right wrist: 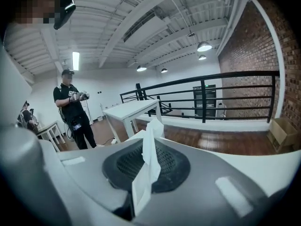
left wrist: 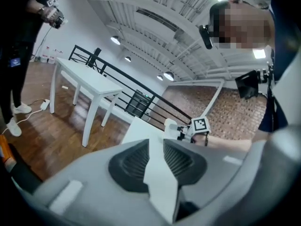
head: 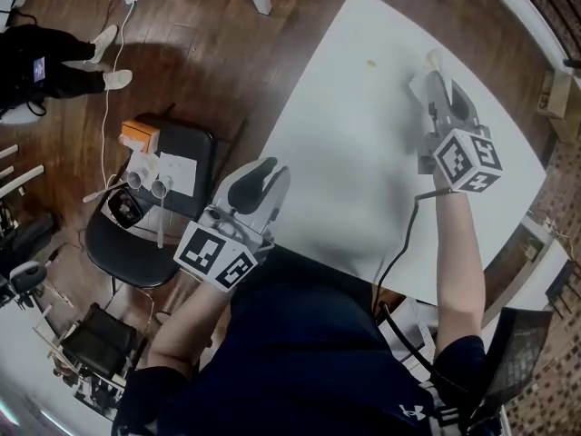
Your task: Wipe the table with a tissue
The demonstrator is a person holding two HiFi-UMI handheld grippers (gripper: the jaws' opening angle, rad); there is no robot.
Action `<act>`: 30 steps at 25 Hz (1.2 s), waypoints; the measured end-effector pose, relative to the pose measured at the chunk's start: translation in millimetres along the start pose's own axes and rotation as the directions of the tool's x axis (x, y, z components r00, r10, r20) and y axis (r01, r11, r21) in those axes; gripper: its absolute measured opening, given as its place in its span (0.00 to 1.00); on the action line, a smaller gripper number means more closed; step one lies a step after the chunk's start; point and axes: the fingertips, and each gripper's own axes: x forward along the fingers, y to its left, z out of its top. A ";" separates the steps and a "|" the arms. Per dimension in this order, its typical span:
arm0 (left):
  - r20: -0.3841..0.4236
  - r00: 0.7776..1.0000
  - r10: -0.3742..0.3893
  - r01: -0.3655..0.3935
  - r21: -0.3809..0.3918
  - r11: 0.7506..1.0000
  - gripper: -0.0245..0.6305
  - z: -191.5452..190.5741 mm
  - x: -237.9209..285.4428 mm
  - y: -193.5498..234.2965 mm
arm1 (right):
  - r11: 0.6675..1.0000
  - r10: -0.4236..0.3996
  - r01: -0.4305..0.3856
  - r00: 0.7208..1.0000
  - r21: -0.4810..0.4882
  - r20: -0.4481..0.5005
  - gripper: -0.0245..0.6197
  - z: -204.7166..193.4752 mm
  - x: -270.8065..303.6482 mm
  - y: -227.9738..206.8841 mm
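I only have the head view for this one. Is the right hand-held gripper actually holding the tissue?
Observer: Yes. In the right gripper view the right hand-held gripper has its jaws shut on the tissue, which sticks up from between them.
Operator: And the left one?
Observer: In the left gripper view the left hand-held gripper has its jaws a little apart; the white between them looks like the table beyond.
Operator: Anyone nearby?
Observer: A person in black stands near a second white table.
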 end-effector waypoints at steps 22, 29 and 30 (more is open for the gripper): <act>0.000 1.000 0.019 -0.019 -0.117 0.993 0.18 -13.6 21.6 38.4 | 0.941 -0.100 -0.014 0.943 -0.337 -0.316 0.06 -73.5 74.8 -11.8; 0.010 1.000 0.014 -0.012 -0.125 0.992 0.18 -9.5 22.1 40.3 | 0.934 -0.080 -0.039 0.946 -0.356 -0.315 0.06 -75.0 75.0 4.7; 0.011 1.000 0.016 -0.014 -0.128 0.992 0.18 -9.7 21.2 41.9 | 0.933 -0.075 -0.047 0.944 -0.358 -0.320 0.06 -75.8 75.3 8.7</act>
